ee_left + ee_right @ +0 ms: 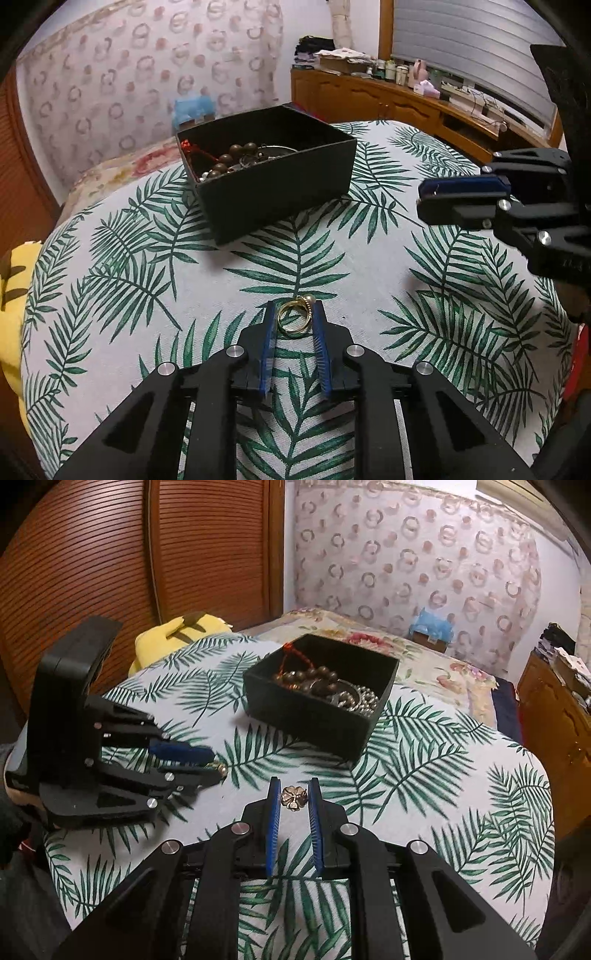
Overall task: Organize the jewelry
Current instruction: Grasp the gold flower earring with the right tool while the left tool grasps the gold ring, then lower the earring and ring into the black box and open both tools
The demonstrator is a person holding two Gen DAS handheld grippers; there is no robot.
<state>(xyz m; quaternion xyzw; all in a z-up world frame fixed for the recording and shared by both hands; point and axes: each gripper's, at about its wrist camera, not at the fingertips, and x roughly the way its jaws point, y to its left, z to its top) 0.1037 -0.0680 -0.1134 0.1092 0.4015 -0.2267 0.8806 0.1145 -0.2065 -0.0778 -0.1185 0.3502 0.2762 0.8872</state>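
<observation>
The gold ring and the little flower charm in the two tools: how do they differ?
The ring is a yellow-gold open hoop with a pearl-like bead; the charm is a solid, dull-silvery flower. The ring is larger than the charm. Both are pinched between blue pads, ring in the left tool, charm in the right tool.

No readable text, labels or numbers anywhere.

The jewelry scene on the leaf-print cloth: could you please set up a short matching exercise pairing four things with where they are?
Things:
1. gold ring
2. flower-shaped charm
3. brown beads
4. yellow plush

Places:
A. inside the black box
B. between the left tool's fingers
C. at the cloth's far edge, by the wooden doors
D. between the right tool's fingers

Pairs: 1-B, 2-D, 3-A, 4-C
</observation>
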